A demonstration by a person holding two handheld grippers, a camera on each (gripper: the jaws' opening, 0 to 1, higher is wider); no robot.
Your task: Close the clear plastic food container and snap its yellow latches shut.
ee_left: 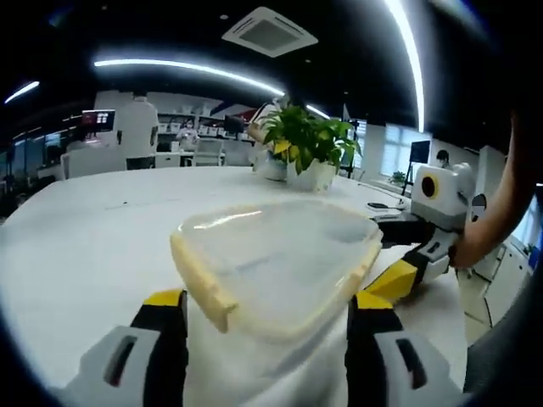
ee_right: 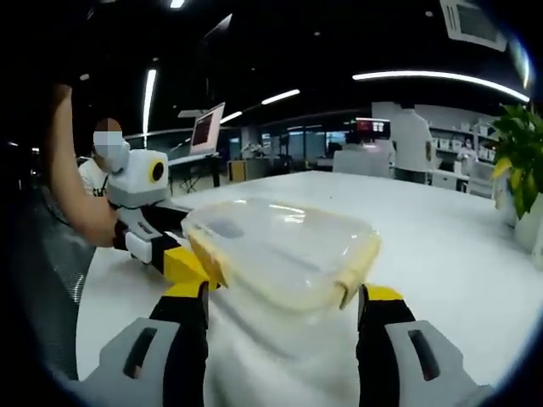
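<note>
On the white table [ee_left: 85,246], the clear container [ee_left: 276,263] sits at twelve o'clock between the parted jaws of the left gripper [ee_left: 265,326]. Right gripper [ee_right: 284,326] likewise straddles it, jaws apart, yellow latches [ee_left: 204,284] unclamped.

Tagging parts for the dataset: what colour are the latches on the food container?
Pale yellow latches on the clear container; clearest in the left gripper view.
</note>
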